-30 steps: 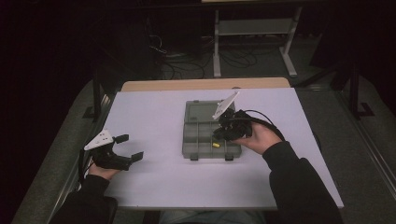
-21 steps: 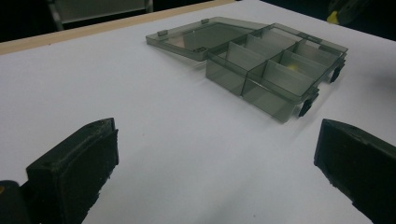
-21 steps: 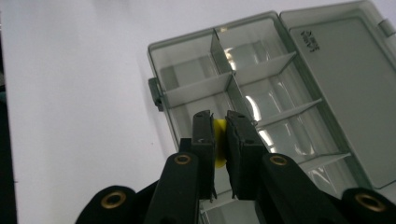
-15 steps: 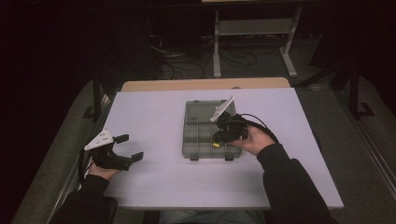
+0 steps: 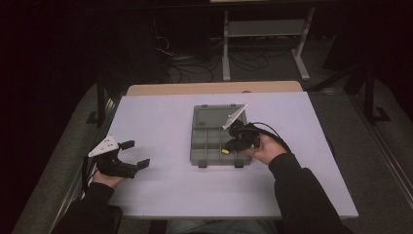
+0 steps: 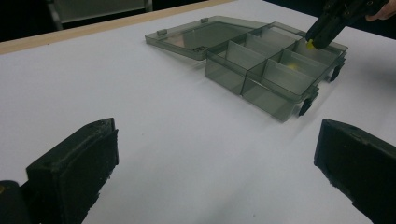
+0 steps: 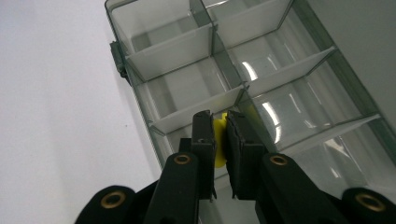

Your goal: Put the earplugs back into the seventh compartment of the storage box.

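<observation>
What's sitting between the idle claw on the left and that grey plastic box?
Nothing: just bare white table separates the left gripper from the compartment box, clearest in the high view.

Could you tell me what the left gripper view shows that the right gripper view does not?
Left gripper view: the left gripper with jaws wide apart, and the box's flat-open lid. Right gripper view: the right gripper with jaws closed on a yellow piece, seen close up. Both: the compartment box on the white table.
</observation>
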Tool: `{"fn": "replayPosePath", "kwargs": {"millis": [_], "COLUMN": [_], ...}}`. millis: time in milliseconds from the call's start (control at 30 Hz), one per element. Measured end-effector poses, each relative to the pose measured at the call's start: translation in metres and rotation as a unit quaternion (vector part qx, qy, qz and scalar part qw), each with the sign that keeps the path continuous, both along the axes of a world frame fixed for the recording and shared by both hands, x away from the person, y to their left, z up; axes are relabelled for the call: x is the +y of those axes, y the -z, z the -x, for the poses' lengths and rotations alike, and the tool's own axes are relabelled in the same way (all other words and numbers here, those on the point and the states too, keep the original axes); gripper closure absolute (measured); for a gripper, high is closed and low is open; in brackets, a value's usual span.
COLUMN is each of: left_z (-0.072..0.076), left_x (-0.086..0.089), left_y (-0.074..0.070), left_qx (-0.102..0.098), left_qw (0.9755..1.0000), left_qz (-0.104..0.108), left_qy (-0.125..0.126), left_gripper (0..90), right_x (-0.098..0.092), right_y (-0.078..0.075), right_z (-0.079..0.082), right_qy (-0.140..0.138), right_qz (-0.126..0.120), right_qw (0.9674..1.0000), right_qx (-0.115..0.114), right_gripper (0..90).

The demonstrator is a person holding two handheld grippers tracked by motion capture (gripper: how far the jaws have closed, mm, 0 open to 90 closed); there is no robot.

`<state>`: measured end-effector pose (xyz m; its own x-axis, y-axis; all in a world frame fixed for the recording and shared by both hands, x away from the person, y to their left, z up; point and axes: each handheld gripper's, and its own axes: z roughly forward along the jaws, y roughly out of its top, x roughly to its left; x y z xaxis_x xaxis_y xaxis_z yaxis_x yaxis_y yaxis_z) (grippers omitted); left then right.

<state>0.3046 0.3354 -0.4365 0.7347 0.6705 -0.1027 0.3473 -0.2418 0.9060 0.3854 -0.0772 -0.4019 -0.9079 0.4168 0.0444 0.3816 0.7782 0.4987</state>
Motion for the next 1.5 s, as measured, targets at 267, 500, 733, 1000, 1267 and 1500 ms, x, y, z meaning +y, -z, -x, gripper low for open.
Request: {"fn": "replayPosePath", "kwargs": {"millis": [267,500,733,1000,1267,1500], "left_z": [0.0,0.0,0.0,0.001,0.001,0.001], "left_x": [0.0,0.0,0.0,0.0,0.0,0.0], "left_y": [0.0,0.0,0.0,0.0,0.0,0.0], "left_qx": [0.0,0.0,0.0,0.0,0.0,0.0], "left_qw": [1.0,1.0,1.0,1.0,1.0,1.0], "left_qz": [-0.001,-0.001,-0.001,0.0,-0.001,-0.001], "left_qy": [0.001,0.001,0.001,-0.001,-0.001,-0.001], "left_gripper": [0.0,0.0,0.0,0.0,0.0,0.0], "right_x": [0.001,-0.003,-0.01,-0.016,-0.026,-0.037], "right_y": [0.004,-0.003,-0.009,-0.016,-0.02,-0.025], "right_z": [0.001,0.004,0.005,0.008,0.01,0.015], "right_qy": [-0.001,0.006,0.021,0.034,0.052,0.071], "right_qz": [0.003,-0.011,-0.02,-0.027,-0.036,-0.046], "right_qw": [1.0,0.9999,0.9993,0.9983,0.9968,0.9948], "right_qx": [0.007,-0.006,-0.024,-0.04,-0.049,-0.058], "right_gripper": [71.9,59.1,42.1,18.5,5.7,0.0]}}
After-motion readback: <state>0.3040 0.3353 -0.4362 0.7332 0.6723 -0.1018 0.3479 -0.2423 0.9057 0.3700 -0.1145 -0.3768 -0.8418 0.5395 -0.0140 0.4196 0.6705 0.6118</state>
